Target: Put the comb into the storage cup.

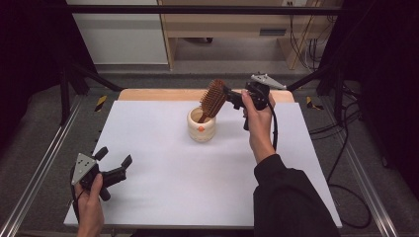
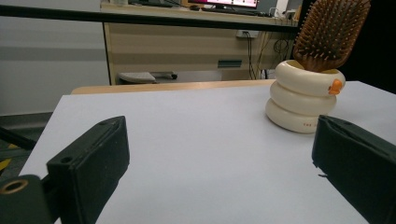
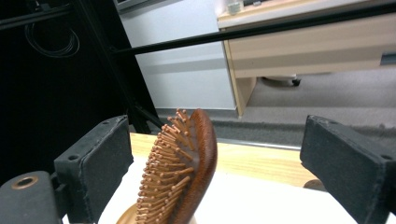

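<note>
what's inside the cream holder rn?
A wooden hairbrush stands handle-down in the cream holder, its bristled head leaning out above the rim. The handle's lower end and the holder's bottom are hidden by its wall.

No readable writing anywhere I look

From my left fingers' camera, the cream ringed holder (image 2: 303,95) carries a tiny reddish mark low on its bottom ring, too small for me to read; its orange tab is blank.
</note>
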